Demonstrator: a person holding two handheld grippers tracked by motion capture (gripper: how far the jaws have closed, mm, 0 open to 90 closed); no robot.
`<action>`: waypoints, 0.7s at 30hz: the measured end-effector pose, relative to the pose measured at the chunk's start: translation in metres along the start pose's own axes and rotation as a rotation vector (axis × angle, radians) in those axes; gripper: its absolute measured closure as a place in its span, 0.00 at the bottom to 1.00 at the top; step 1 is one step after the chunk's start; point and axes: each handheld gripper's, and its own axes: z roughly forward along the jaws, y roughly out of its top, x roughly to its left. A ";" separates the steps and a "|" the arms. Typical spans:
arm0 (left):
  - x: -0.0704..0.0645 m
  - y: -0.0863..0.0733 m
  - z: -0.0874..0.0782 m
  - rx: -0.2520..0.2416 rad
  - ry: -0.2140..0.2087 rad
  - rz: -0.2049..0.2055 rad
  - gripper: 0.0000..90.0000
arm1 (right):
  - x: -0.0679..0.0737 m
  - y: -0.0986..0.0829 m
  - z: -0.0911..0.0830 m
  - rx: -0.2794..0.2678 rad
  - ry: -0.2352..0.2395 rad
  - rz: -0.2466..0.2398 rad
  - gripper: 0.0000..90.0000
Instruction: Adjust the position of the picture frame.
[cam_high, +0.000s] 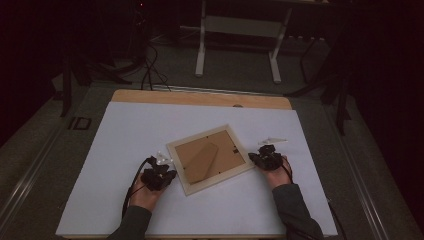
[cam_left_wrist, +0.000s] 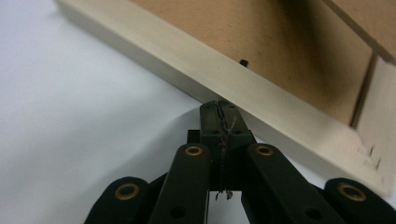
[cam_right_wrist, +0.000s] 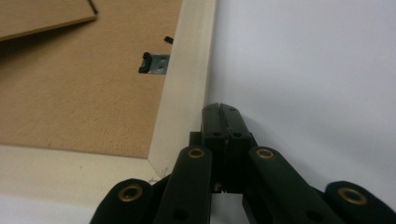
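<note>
A pale wooden picture frame (cam_high: 210, 156) lies face down and skewed on the white table cover, its brown backing board and folded stand showing. My left gripper (cam_high: 162, 176) sits at the frame's left edge; in the left gripper view its jaws (cam_left_wrist: 219, 108) are shut with nothing between them, tips touching the frame's rim (cam_left_wrist: 224, 77). My right gripper (cam_high: 266, 157) rests at the frame's right corner; its jaws (cam_right_wrist: 220, 111) are shut and empty, right beside the rim (cam_right_wrist: 187, 79). A small metal clip (cam_right_wrist: 154, 63) holds the backing.
The white cover (cam_high: 130, 135) spans the wooden table, with bare room to the left, behind and in front of the frame. A white desk stand (cam_high: 240, 40) and cables lie on the dark floor beyond the far edge.
</note>
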 end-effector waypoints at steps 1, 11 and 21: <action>0.001 0.001 0.001 -0.004 0.001 -0.008 1.00 | -0.001 -0.002 -0.001 -0.006 0.010 0.008 1.00; 0.001 -0.003 0.000 -0.019 -0.012 -0.002 1.00 | 0.003 -0.015 -0.009 -0.030 0.020 0.017 1.00; -0.012 -0.012 -0.009 0.011 -0.016 0.025 1.00 | 0.009 -0.021 -0.014 -0.024 0.028 0.026 1.00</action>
